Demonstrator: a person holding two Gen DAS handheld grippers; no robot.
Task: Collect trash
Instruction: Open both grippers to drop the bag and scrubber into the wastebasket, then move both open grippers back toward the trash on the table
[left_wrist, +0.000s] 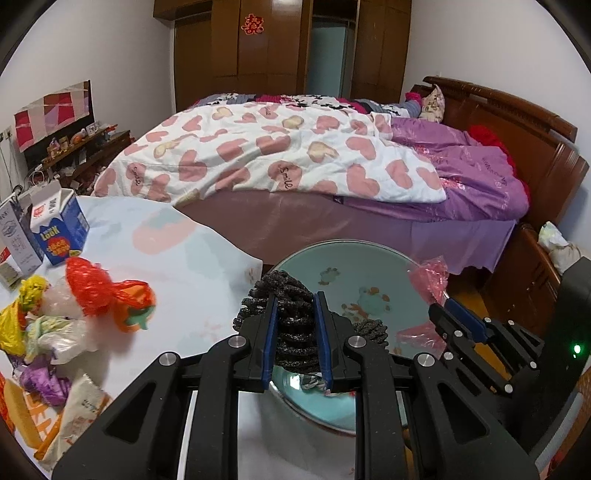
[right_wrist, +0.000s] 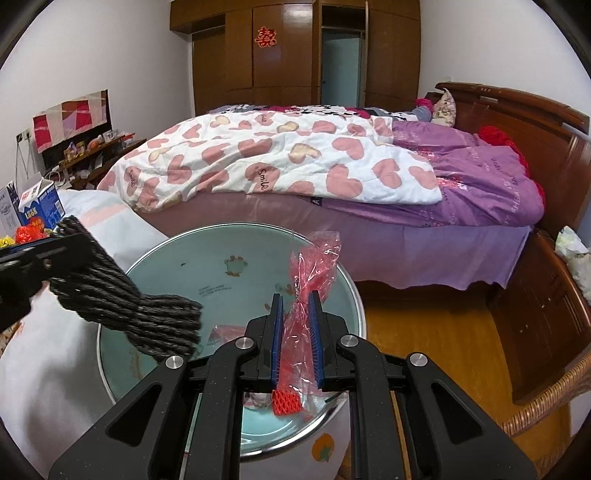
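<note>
While the left wrist view shows the trash heap, the right wrist view almost hides it. In the left view, a red plastic bag, yellow and white bags and a snack wrapper lie together on the bench, which is covered with a pale cloth. Two milk cartons stand upright behind the heap, near the far left edge. In the right view only the cartons and a bit of red show at the left border.

The left claw is closed narrowly on a dark grey braided rope bundle, which bulges above and beside the fingers. The bundle is held over the near rim of a round glass plate with small animal pictures. From the right view, the same bundle hangs thick and twisted over the left part of the plate.

The right claw is closed on a crumpled pink transparent wrapper; a red mesh piece sticks out behind the fingers. The wrapper stands up above the plate.

The plate reaches past the bench edge toward the bed. To the right of the plate there is open wooden floor, bounded by the bed frame and a wicker chair.
</note>
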